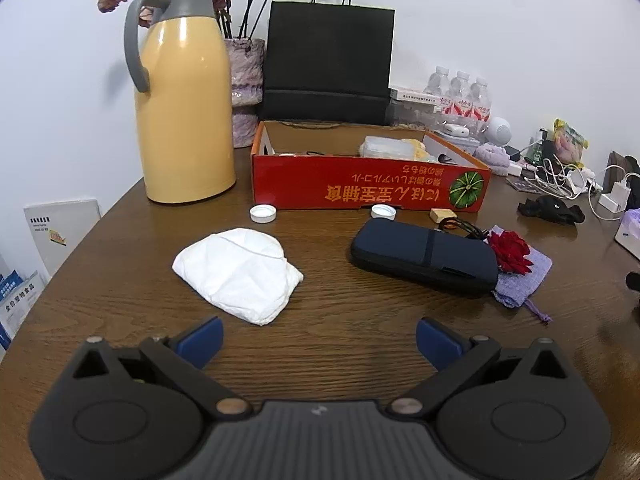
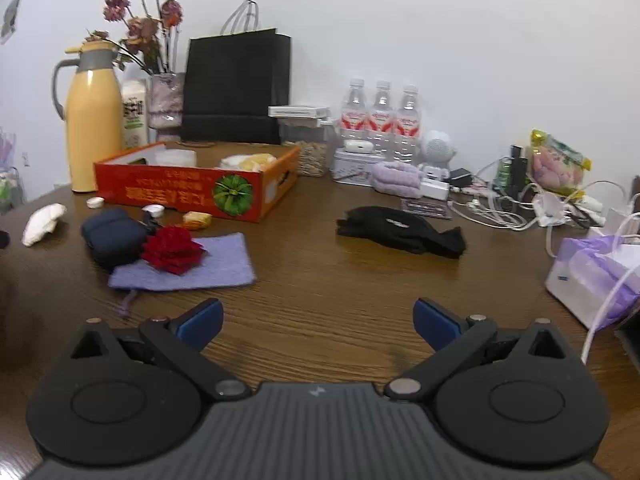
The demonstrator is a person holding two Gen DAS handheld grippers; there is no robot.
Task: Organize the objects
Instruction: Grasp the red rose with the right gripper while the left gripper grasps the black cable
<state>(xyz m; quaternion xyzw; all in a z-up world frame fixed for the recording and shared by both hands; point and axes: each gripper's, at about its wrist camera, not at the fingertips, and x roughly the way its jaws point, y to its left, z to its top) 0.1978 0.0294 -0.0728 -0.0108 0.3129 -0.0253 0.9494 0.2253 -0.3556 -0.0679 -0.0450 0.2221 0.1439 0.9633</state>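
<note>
White wall behind; dark wood-grain desk (image 1: pixel 340 332) crowded with clutter. Left hand-held gripper (image 1: pixel 319 338) released, blue pads spread wide, hovering just short of a crumpled white cloth (image 1: pixel 240 274). Right hand-held gripper (image 2: pixel 318 320) likewise released, holding nothing. Dark navy zip case (image 1: pixel 424 258) beside a red fabric rose (image 2: pixel 173 250) on a lilac knitted pouch (image 2: pixel 212 268). Red cardboard box (image 1: pixel 368 190) stands behind them.

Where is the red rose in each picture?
Left wrist view: the red rose lies right of centre, on the purple cloth beside the dark case.
Right wrist view: the rose lies left of centre, on the same cloth.
Shared landmark: the red box behind it in both.
</note>
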